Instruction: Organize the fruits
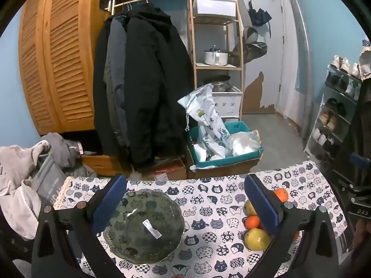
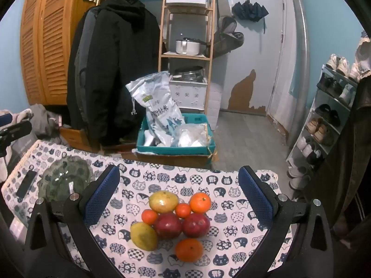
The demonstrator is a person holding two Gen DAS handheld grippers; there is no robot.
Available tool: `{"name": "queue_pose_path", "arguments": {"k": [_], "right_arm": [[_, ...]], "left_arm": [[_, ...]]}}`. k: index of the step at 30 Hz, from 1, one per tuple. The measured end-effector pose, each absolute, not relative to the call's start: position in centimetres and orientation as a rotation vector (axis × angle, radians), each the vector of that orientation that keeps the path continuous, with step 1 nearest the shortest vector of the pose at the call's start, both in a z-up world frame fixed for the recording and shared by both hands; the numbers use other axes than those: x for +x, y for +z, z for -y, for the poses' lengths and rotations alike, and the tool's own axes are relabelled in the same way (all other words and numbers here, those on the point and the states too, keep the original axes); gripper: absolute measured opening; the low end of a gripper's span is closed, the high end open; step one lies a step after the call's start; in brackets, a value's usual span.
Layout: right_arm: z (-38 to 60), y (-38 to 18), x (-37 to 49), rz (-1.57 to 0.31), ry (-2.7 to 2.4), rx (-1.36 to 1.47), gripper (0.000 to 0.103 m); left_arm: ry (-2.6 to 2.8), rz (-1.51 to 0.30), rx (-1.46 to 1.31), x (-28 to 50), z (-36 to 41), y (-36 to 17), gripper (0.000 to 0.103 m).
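Observation:
A pile of fruit lies on the cat-print tablecloth (image 2: 162, 180): two red apples (image 2: 168, 225), two yellow fruits (image 2: 163, 201) and several oranges (image 2: 189, 249). My right gripper (image 2: 178, 199) is open and empty, hovering over the pile with its jaws to either side. A green glass bowl (image 1: 143, 225) stands empty to the left; it also shows in the right wrist view (image 2: 63, 181). My left gripper (image 1: 185, 206) is open and empty above the bowl's right side. In the left wrist view part of the fruit (image 1: 256, 238) shows behind the right finger.
A dark phone (image 2: 25, 186) lies at the table's left end. Beyond the far edge stand a teal crate (image 2: 174, 148) with bags, hanging coats (image 1: 143, 92) and a wooden shelf (image 1: 218, 64). A shoe rack (image 2: 324, 125) stands at the right.

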State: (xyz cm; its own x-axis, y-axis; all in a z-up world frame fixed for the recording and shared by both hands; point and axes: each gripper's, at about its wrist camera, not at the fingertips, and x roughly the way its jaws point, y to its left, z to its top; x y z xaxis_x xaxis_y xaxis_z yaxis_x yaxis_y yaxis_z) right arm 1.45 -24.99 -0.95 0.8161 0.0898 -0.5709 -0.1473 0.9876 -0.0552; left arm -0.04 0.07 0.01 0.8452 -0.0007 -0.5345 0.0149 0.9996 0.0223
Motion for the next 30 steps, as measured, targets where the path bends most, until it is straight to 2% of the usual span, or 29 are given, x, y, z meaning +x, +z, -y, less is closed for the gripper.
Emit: {"name": "queue_pose_path", "arguments": {"k": [30], "right_arm": [[24.86,-0.97,1.55,-0.603,0.119,-0.117,0.101]], "left_arm": [[-0.014,-0.564,0.035,-0.2,-0.19,0.42,0.102]]}}
